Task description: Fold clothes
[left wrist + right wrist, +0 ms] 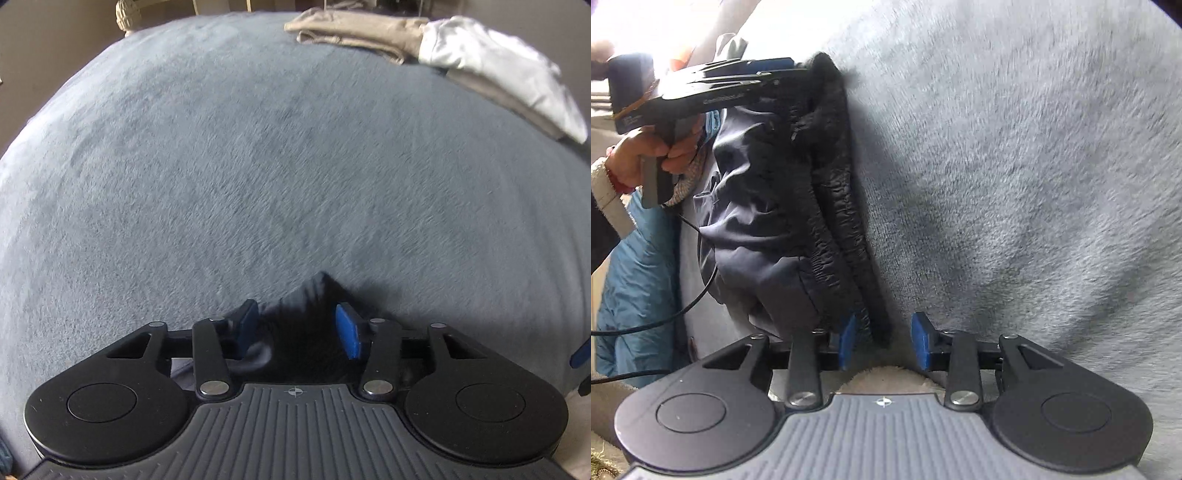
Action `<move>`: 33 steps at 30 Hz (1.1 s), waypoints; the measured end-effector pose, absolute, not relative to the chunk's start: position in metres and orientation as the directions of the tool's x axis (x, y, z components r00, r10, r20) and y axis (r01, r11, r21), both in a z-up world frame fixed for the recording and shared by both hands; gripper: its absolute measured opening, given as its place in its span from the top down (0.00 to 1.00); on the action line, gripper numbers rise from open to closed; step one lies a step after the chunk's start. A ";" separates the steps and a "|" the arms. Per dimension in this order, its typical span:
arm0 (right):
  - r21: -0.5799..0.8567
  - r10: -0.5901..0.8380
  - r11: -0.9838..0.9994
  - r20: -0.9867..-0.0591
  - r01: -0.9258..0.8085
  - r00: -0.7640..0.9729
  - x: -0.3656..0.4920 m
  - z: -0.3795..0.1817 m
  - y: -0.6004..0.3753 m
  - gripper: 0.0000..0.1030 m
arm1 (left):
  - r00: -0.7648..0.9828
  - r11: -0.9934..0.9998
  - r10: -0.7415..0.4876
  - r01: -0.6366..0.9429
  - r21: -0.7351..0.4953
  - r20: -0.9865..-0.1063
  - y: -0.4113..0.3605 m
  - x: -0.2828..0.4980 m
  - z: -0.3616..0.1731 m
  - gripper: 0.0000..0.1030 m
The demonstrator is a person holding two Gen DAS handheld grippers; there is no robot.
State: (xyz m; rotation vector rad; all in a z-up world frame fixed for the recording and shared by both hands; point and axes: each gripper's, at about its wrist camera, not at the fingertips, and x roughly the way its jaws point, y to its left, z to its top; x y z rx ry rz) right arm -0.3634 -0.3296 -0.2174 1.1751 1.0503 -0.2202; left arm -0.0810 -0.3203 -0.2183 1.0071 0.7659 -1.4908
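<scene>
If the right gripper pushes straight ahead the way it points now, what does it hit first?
Most likely the dark garment: its elastic edge already lies between the right gripper pads, which stand apart from it. Just beyond and beneath is the grey blanket, though depth is hard to judge in this view.

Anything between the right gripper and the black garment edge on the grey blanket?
Nothing visible. The black garment runs straight down to the right gripper, its elastic edge beside one blue pad; jaws are apart, not pressing it. Only bare grey fleece blanket lies alongside.
</scene>
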 end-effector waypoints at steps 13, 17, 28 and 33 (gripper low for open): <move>0.682 0.362 0.266 -0.725 0.681 0.585 -0.369 -0.230 -0.331 0.63 | -0.010 -0.075 -0.484 0.997 0.031 -0.875 -0.320 -0.074 -0.224 0.94; 0.701 0.370 0.245 -0.706 0.670 0.604 -0.361 -0.230 -0.332 0.58 | 0.017 0.049 -0.565 0.999 -0.013 -0.825 -0.303 -0.054 -0.198 0.94; 0.712 0.325 0.318 -0.702 0.626 0.634 -0.320 -0.237 -0.323 0.41 | 0.149 0.264 -0.643 0.964 -0.034 -0.751 -0.248 0.005 -0.160 0.94; 0.719 0.340 0.319 -0.695 0.618 0.633 -0.301 -0.245 -0.320 0.36 | 0.188 0.333 -0.655 0.941 -0.056 -0.732 -0.217 0.020 -0.152 0.94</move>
